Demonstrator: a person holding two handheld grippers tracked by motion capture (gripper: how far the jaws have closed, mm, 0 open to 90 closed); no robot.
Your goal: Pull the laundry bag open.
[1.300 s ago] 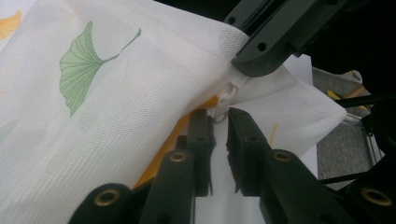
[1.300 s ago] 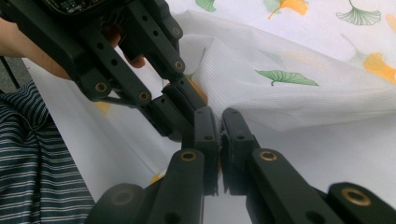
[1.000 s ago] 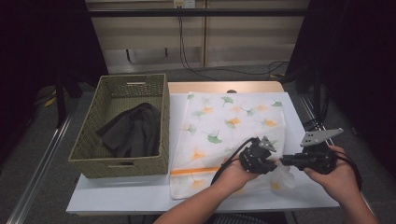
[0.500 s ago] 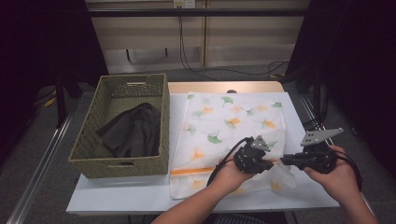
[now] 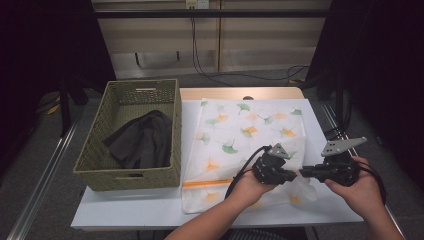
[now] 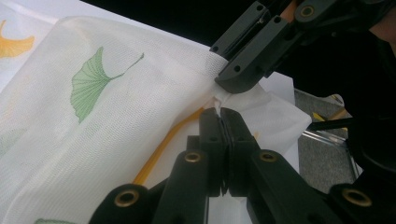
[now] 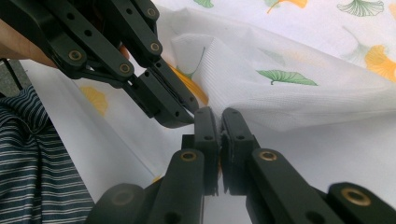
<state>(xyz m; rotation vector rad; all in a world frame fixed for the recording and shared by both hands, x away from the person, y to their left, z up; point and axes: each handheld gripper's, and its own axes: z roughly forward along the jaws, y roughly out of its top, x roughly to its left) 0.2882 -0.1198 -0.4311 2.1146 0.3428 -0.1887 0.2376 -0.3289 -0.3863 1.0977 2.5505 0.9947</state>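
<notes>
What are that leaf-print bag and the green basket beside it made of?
The bag looks like thin white mesh fabric, probably synthetic: a fine net weave shows up close and it is half see-through, with an orange zip. The basket looks woven from olive cord or straw, matte; its walls show plaited rows.

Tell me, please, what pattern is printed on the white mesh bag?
Green and orange ginkgo leaves on the mesh bag; clearest in the high view.

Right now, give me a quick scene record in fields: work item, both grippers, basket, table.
work item: white mesh bag with ginkgo-leaf print and orange zipper, lying flat on the table
left gripper: shut on the mesh bag at its near right corner
right gripper: shut on the mesh bag, tip to tip with the left
basket: woven, left of the bag, holds dark garment
table: white top
</notes>
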